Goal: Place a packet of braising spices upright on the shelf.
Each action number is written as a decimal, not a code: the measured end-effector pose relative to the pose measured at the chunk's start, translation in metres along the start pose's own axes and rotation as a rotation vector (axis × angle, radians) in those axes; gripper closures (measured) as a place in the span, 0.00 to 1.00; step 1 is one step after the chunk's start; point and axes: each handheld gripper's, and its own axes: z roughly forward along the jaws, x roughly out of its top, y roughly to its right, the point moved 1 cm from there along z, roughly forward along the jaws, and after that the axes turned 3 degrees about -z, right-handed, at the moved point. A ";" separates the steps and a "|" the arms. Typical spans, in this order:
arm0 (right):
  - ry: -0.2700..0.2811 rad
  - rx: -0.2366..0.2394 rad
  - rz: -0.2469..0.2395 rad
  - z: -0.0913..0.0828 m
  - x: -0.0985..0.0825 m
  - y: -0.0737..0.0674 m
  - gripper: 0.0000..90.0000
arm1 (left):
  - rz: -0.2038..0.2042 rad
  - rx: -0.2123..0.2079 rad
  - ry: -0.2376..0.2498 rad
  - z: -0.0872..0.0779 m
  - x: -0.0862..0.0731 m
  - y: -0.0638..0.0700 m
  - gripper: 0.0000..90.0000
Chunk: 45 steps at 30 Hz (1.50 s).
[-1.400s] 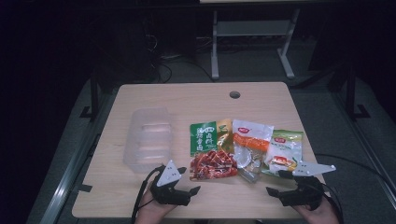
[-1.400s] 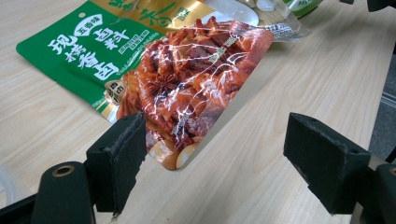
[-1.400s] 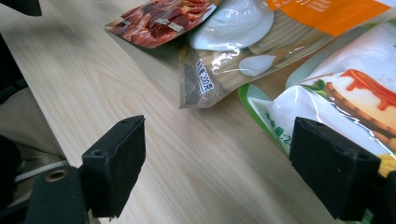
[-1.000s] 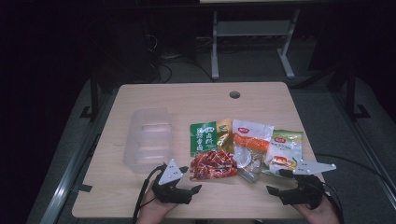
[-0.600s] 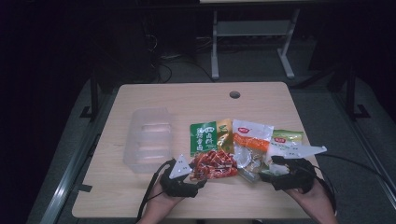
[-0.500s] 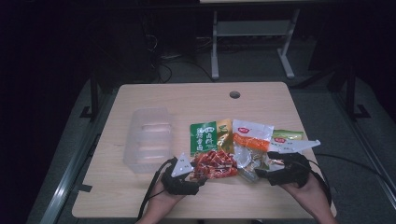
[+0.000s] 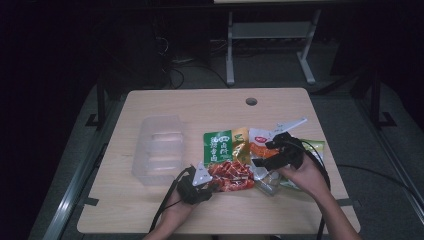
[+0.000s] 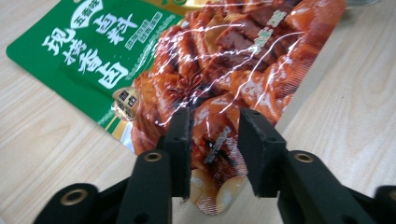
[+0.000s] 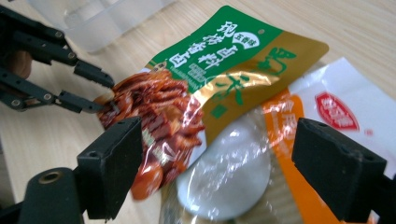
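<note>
A red snack packet (image 7: 232, 175) lies near the table's front middle, overlapping a green-and-gold packet (image 7: 220, 145). My left gripper (image 7: 212, 184) is at the red packet's left edge. In the left gripper view the red packet (image 8: 233, 60) runs between the jaws of my left gripper (image 8: 215, 135); they have just been closing, and a gap still shows on both sides. From the right gripper view, the left gripper (image 9: 106, 94) has one finger above and one below that edge. My right gripper (image 7: 261, 160) hovers wide open over a clear pouch (image 9: 233, 172) and the red packet (image 9: 159, 112).
A clear plastic container (image 7: 157, 147) stands left of the packets. A white-and-orange packet (image 7: 260, 145) and a light green packet (image 7: 316, 147) lie to the right, partly under the right hand. The wooden table (image 7: 215, 107) has a cable hole (image 7: 251, 101) at the back.
The right hand rose from the front right corner and moved left over the packets. The left gripper slid to the red packet's edge and its jaws narrowed around it.
</note>
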 end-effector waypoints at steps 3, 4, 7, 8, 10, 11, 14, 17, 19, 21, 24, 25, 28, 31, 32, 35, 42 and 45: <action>-0.017 0.003 0.000 0.008 0.011 0.004 0.18 | 0.002 -0.003 -0.004 0.002 -0.001 0.000 0.79; -0.028 0.005 0.001 0.011 0.016 0.006 0.18 | 0.008 -0.002 -0.005 0.003 0.000 0.000 0.82; -0.047 0.002 0.000 0.019 0.028 0.011 0.18 | 0.025 0.004 -0.022 0.006 -0.001 -0.001 0.89; -0.050 0.004 0.007 0.023 0.031 0.013 0.18 | 0.031 0.007 -0.033 0.007 -0.001 -0.002 0.91; -0.064 0.001 0.017 0.030 0.038 0.018 0.19 | 0.022 0.002 -0.049 0.008 -0.002 -0.002 0.94; -0.076 -0.002 0.018 0.033 0.040 0.021 0.19 | 0.019 0.003 -0.045 0.009 -0.003 -0.001 0.95; -0.085 -0.007 0.029 0.045 0.045 0.029 0.23 | 0.039 0.010 -0.057 0.011 -0.003 0.000 0.96; -0.106 0.003 0.079 0.058 0.045 0.036 0.24 | 0.021 0.005 -0.054 0.012 -0.003 0.001 0.96; -0.120 0.002 0.098 0.066 0.045 0.041 0.25 | 0.021 0.002 -0.052 0.012 -0.004 0.000 0.96; -0.134 -0.001 0.112 0.073 0.045 0.044 0.25 | 0.016 0.001 -0.046 0.013 -0.004 0.001 0.97; -0.153 -0.002 0.145 0.080 0.043 0.050 0.26 | 0.022 0.004 -0.049 0.013 -0.004 0.001 0.97; -0.153 -0.002 0.145 0.080 0.043 0.050 0.26 | 0.022 0.004 -0.049 0.013 -0.004 0.001 0.97; -0.182 -0.007 0.165 0.087 0.040 0.055 0.28 | 0.030 0.005 -0.053 0.013 -0.004 0.001 0.97; -0.192 -0.003 0.170 0.090 0.039 0.057 0.30 | 0.034 0.007 -0.053 0.014 -0.004 0.001 0.97; -0.194 -0.006 0.169 0.091 0.039 0.057 0.31 | 0.034 0.008 -0.052 0.014 -0.005 0.001 0.97; -0.178 0.035 0.190 0.092 0.039 0.059 0.38 | 0.032 0.007 -0.049 0.014 -0.005 0.002 0.97; -0.194 0.075 0.196 0.095 0.037 0.061 0.42 | 0.036 0.006 -0.046 0.015 -0.005 0.002 0.97; -0.191 0.081 0.204 0.095 0.036 0.063 0.45 | 0.042 0.008 -0.044 0.015 -0.005 0.002 0.97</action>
